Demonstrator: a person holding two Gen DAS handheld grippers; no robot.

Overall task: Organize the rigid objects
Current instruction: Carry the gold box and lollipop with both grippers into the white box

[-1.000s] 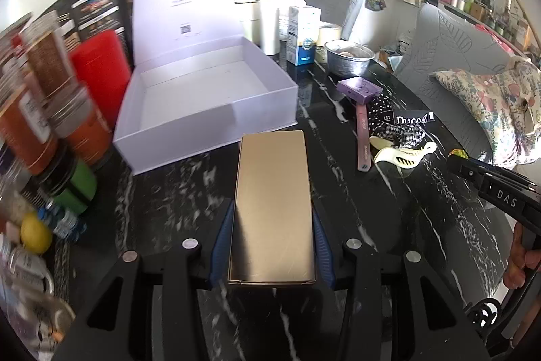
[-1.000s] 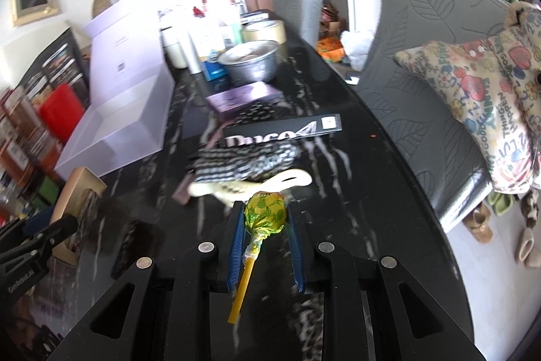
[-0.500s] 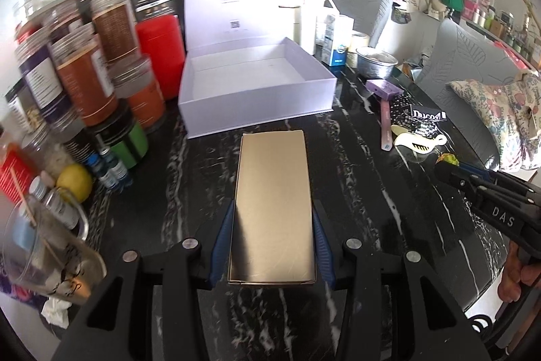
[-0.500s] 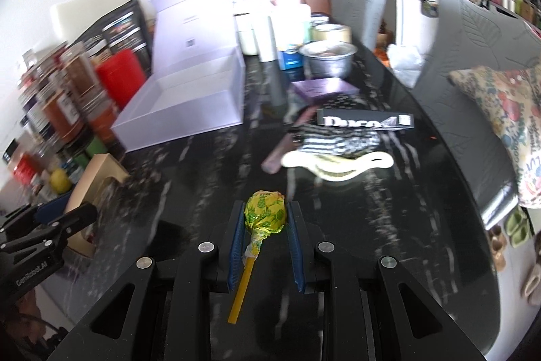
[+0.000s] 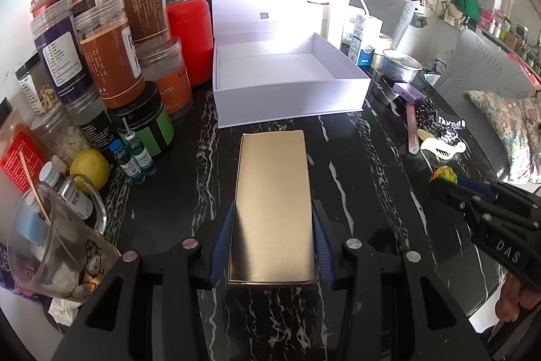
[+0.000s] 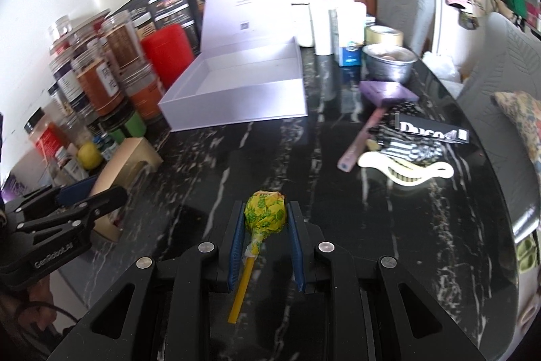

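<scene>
The left gripper (image 5: 272, 246) is clenched on a flat gold box (image 5: 273, 205), its blue pads pressed to the box's two long sides near the near end. The box points straight ahead over the black marble table (image 5: 365, 178), and its far short edge stops short of the front wall of the open white box (image 5: 290, 105), with a strip of bare table between them. The white box's lid stands upright behind it, and its floor shows bare.

To the left of the gold box, jars (image 5: 111, 63) are stacked in a crowd, with a red canister (image 5: 191, 39) touching the white box's left wall. Small blue bottles (image 5: 133, 156), a lemon (image 5: 89, 171) and a glass mug (image 5: 57, 246) sit along the left table edge, near the gripper's left finger.

The right gripper (image 6: 265, 237) grasps a lollipop (image 6: 265, 213) by its yellow-green wrapped head, the yellow stick trailing back between the fingers. Ahead of it the table lies open up to the white box's front corner. To the right lie a purple brush (image 6: 375, 107), a cream comb (image 6: 405, 170), a checkered cloth (image 6: 409, 146) and a black card (image 6: 431, 131), clustered close together and near the curved right table edge. A metal bowl (image 6: 389, 61) and cartons stand behind them, beside the white box's right wall.
</scene>
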